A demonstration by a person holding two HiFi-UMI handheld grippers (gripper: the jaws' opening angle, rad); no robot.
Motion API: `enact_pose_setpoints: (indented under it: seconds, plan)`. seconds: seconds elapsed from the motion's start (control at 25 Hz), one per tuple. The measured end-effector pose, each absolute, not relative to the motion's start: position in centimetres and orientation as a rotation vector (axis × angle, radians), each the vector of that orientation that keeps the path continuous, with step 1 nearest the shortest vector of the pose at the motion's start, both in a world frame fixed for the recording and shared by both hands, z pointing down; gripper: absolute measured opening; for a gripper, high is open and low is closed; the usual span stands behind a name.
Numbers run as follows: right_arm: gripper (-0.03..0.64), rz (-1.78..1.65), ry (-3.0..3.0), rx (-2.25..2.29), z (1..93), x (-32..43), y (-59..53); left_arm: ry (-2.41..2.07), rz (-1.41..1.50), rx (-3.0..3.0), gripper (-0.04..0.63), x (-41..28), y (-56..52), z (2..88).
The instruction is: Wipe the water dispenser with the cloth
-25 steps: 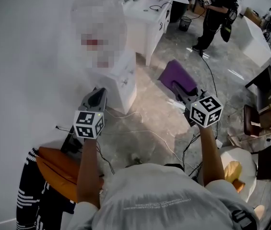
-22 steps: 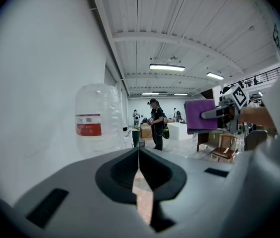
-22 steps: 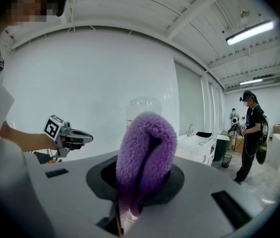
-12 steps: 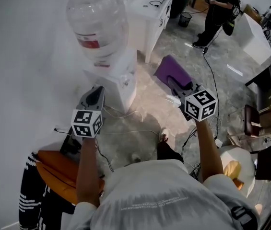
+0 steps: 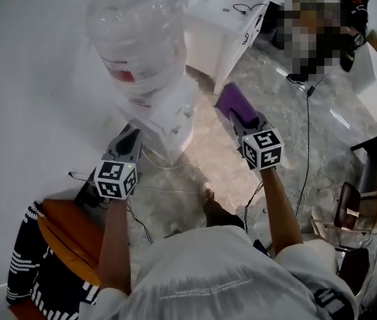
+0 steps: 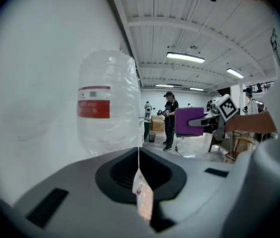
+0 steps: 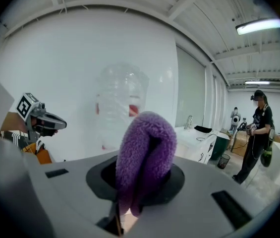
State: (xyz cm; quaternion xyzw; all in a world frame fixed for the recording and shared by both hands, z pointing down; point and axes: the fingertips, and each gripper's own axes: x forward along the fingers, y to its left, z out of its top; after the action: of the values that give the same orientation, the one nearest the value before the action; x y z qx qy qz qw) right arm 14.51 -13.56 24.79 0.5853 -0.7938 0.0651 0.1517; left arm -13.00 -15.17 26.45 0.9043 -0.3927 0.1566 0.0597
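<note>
The water dispenser is a white cabinet against the wall, with a clear bottle bearing a red label on top. My right gripper is shut on a folded purple cloth, held in the air just right of the dispenser and apart from it. In the right gripper view the purple cloth stands up between the jaws with the bottle behind it. My left gripper is shut and empty, hanging low near the dispenser's left front. Its own view shows the bottle ahead and the cloth at the right.
A white counter with a sink stands behind the dispenser. Cables trail over the marble floor. An orange seat with a striped garment is at my lower left. A person stands at the back right, and chairs stand at the right.
I have stepped closer to the dispenser, which now sits larger and nearer. Both grippers have moved in towards it, the right one carrying the cloth leftward.
</note>
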Motion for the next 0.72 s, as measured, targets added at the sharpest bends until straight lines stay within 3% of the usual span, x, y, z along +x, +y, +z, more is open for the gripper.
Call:
enact_pose_setpoints:
  seconds: [0.36,0.72]
  plan:
    - [0.061,0.292,-2.207,1.562,34.3,20.2,-25.5,-1.327,0.529,2.577,0.017,-9.9,-22.1,31.3]
    - [0.061,0.368,-2.154,1.331,45.1,18.6,-33.6,-1.408,0.578,2.499,0.017,-8.9,-25.5,35.0]
